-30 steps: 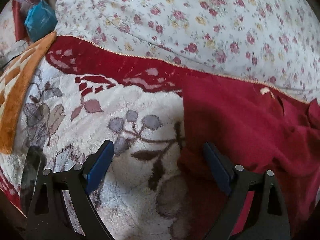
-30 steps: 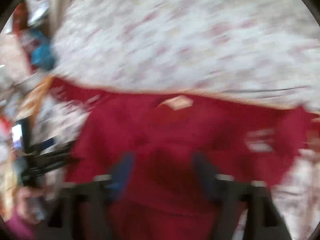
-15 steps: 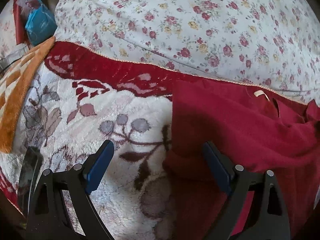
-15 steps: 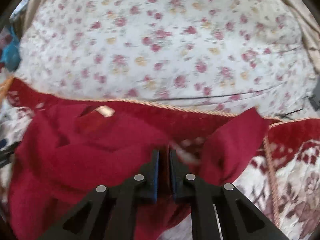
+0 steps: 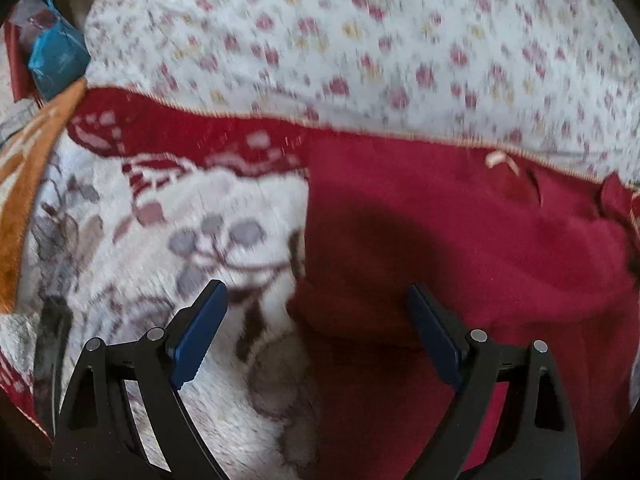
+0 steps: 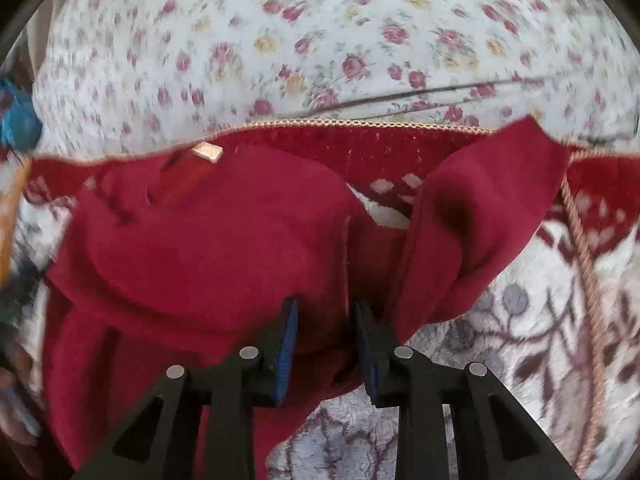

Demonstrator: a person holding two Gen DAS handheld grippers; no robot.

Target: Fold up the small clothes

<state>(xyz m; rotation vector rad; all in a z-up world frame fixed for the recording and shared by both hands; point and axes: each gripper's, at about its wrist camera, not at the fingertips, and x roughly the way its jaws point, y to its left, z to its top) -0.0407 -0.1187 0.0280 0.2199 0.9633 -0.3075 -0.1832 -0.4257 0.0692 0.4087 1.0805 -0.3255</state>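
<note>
Right wrist view: floral quilt (image 6: 320,40) behind the blanket (image 6: 540,340). On the blanket, red garment (image 6: 208,248), rumpled, one flap (image 6: 480,216) turned up at its right, pale tag (image 6: 207,151) near its far edge. Right gripper (image 6: 326,320) just opening, jaws narrowly parted over a garment fold, pads not visibly pressing. Left wrist view: left gripper (image 5: 316,312) spread wide, straddling the garment's (image 5: 460,240) left edge on the blanket (image 5: 180,220). No containers seen.
</note>
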